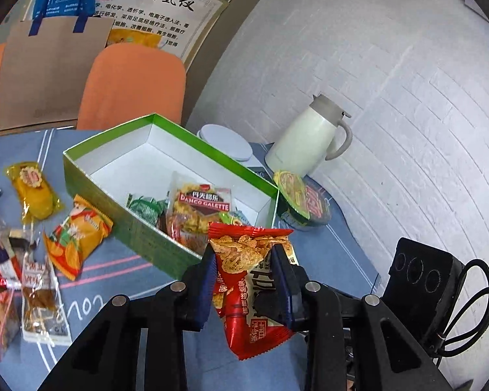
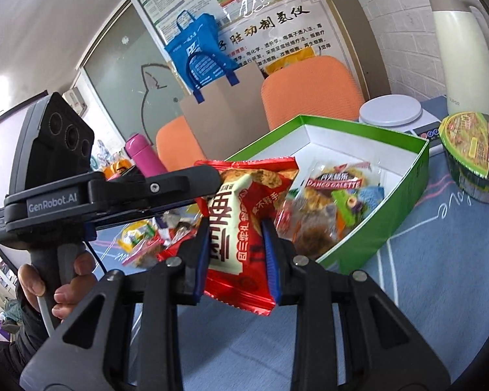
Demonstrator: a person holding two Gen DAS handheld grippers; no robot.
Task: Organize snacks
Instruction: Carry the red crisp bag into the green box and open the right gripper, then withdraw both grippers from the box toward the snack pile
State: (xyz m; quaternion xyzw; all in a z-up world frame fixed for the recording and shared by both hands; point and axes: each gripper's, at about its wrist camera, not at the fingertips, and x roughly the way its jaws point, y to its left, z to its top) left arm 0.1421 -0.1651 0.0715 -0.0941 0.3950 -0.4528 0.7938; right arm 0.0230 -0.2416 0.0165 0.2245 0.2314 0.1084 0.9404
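A red snack packet [image 1: 244,296] with a crisps picture and a cream panel hangs above the blue table mat, just before the near corner of the green box [image 1: 130,224]. My left gripper [image 1: 244,254] is shut on its upper part. My right gripper [image 2: 235,228] is shut on the lower part of what looks like the same red packet [image 2: 231,238]. In the right wrist view the left gripper [image 2: 207,194] reaches in from the left to the packet's top edge. The green box [image 2: 391,221] holds several packets, a Danco Galette one [image 1: 202,202] among them.
Loose snacks lie left of the box, among them an orange packet [image 1: 78,234] and a yellow one [image 1: 36,192]. An instant noodle bowl [image 2: 469,150], a white scale [image 2: 389,109] and a cream jug [image 2: 459,49] stand behind the box. Orange chairs [image 1: 133,88] line the far edge. A person's hand [image 2: 65,290] holds the left gripper's handle.
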